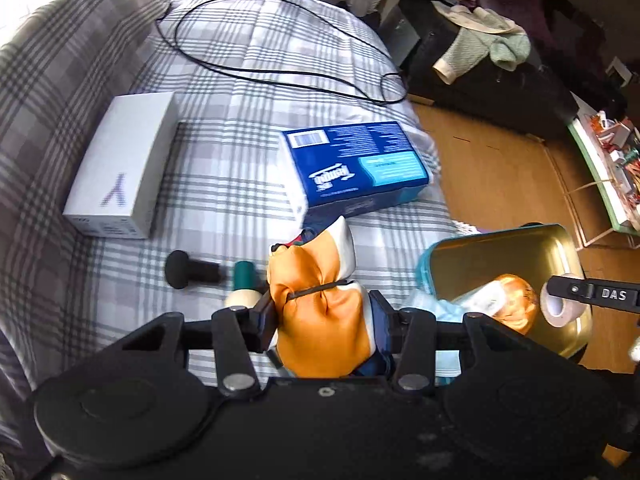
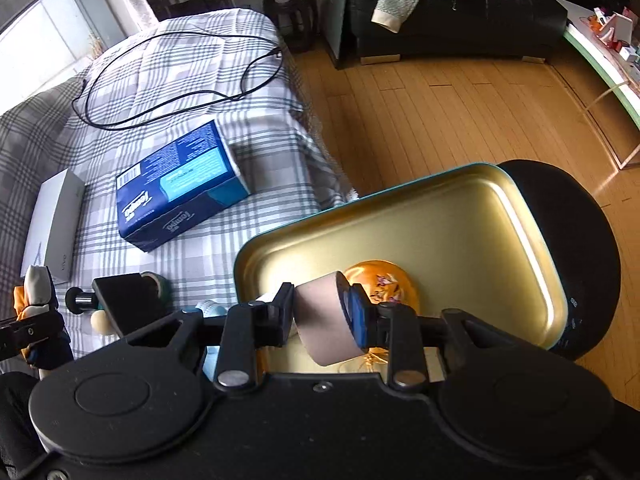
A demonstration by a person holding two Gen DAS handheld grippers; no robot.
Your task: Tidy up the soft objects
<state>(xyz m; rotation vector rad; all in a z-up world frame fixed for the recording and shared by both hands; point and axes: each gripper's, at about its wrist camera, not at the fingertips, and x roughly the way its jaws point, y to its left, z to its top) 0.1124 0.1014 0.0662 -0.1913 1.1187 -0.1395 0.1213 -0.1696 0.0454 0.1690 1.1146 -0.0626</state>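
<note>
Item: orange satin pouch [image 1: 320, 320], tied at its waist with a dark elastic band, white and navy cloth showing at its ends; clenched crosswise in the left tongs [image 1: 320, 322], lifted clear of the plaid bed cover [image 1: 224, 160], just left of the gold tin [image 1: 560, 248].

Handling, judged: light, soft and squashy; satin likely slippery, so the cinched waist under the band looks the surest hold; it will sag at both ends.

Item: roll of tape [image 2: 326, 320], grasped across its flat faces by the right tongs [image 2: 324, 318], held over the near end of the tin; stiffer than the pouch, light, unlikely to crush.

Already in the tin: a second orange pouch [image 2: 380, 280], flowered.

Beyond the tin, on the bed: blue tissue box [image 1: 356, 168]; white box [image 1: 120, 164]; black cable [image 1: 280, 40]; left of the tin, a small black-handled tool [image 1: 192, 274].
</note>
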